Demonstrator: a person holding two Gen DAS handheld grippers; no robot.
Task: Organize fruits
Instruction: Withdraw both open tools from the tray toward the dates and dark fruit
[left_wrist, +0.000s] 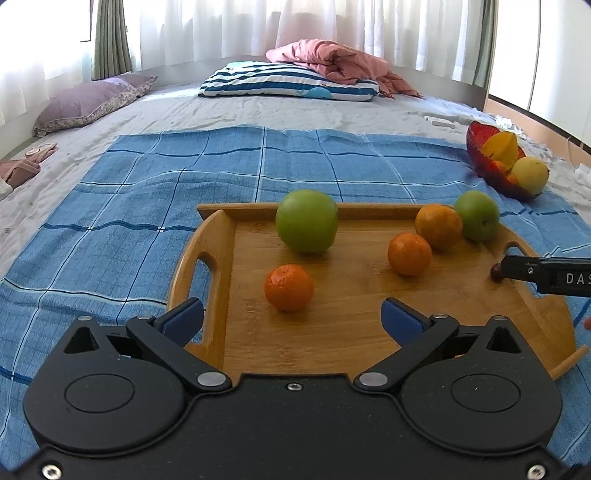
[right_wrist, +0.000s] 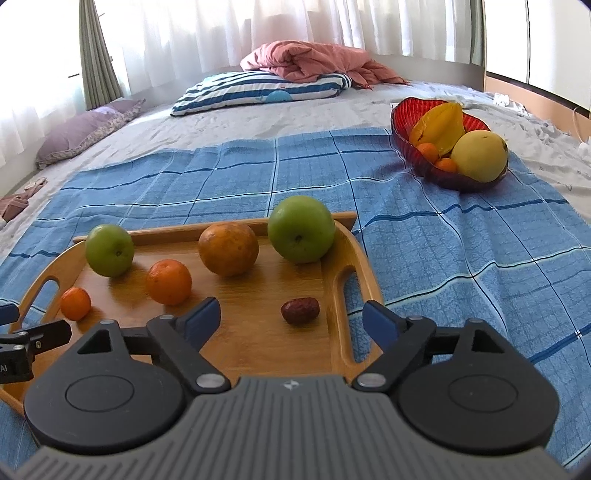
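wooden tray (left_wrist: 369, 332), oranges, green apples, open tool (left_wrist: 291, 319)

Left gripper (left_wrist: 291, 317) and right gripper (right_wrist: 291, 319) both angled downward, jaws spread wide, nothing between the blue pads (right_wrist: 201, 317).

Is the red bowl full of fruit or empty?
Nearly full. The red bowl holds a starfruit, a big yellow fruit and two small oranges, piled above its rim.

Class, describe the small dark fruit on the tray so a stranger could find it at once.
Find the wooden tray on the blue checked cloth. Near its right handle lies a red date, alone. It is the only dark, wrinkled, oval fruit; the others are round, green or orange.
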